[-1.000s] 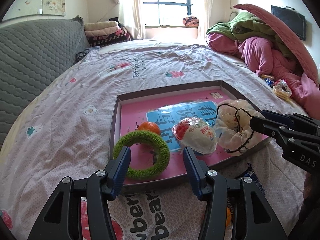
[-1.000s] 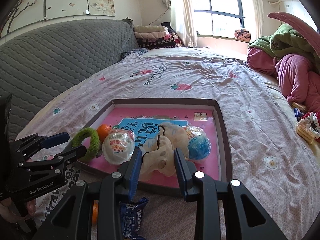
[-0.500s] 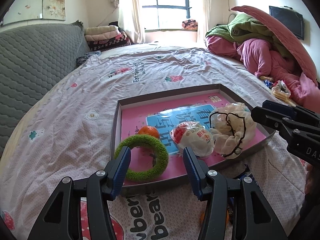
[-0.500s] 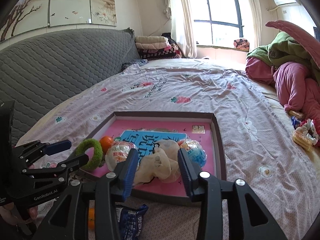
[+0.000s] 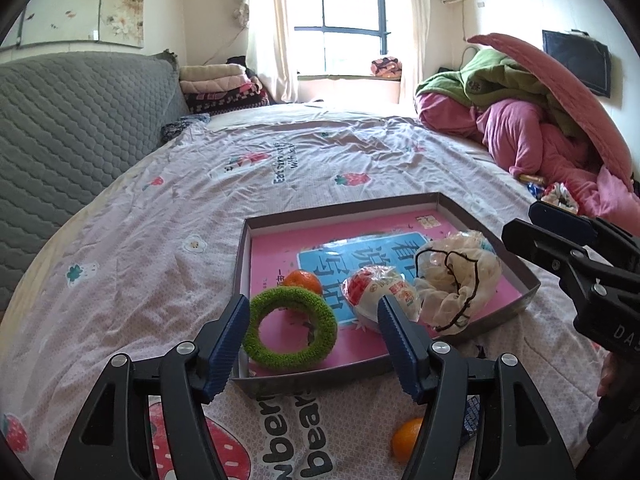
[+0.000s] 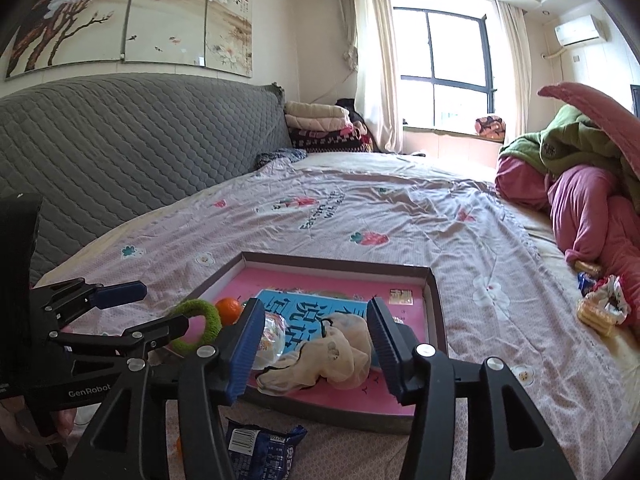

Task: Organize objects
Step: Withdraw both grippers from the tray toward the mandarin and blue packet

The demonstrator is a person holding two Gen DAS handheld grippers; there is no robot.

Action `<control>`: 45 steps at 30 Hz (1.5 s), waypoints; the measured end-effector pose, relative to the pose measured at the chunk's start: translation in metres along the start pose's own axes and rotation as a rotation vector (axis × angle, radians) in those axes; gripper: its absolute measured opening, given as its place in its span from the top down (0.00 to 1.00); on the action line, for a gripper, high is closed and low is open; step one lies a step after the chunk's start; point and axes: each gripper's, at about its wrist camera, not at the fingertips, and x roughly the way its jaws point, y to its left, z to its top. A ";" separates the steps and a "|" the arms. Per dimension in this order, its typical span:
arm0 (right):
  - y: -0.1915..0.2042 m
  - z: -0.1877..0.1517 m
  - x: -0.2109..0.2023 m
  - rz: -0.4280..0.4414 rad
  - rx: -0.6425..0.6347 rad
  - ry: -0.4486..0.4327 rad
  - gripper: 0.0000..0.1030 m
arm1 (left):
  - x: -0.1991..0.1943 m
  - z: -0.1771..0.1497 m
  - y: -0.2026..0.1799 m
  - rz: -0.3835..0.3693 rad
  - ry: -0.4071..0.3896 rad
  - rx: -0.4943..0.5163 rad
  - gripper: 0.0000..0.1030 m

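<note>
Bedroom with a pink strawberry-print bed (image 5: 280, 168); on it a shallow tray (image 5: 528, 280) half filled, two loose items short of it.

Both my tongs hover wide open and hold nothing; the left tongs (image 5: 310, 340) frame a green ring (image 5: 290, 330) lying flat inside the tray, with an orange (image 5: 304, 282) just behind it, a wrapped bun (image 5: 380, 292) and a crumpled net bag (image 5: 460, 276) to its right; the right tongs (image 6: 312, 344) look over that bag. Still outside the tray, below its near wall, lie a second orange (image 5: 406, 438) and a blue snack packet (image 6: 264, 446); the packet sits directly under the right tongs, which I judge nearer, its long axis running roughly crosswise to them; the round orange has no long axis.
</note>
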 end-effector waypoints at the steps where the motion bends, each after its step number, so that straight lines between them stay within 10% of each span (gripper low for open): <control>1: 0.001 0.000 -0.001 0.003 -0.001 -0.006 0.48 | -0.001 0.000 0.001 0.003 -0.004 -0.004 0.31; 45: 0.028 -0.025 -0.057 0.010 -0.082 -0.101 0.42 | -0.062 -0.026 0.005 0.056 -0.098 -0.098 0.30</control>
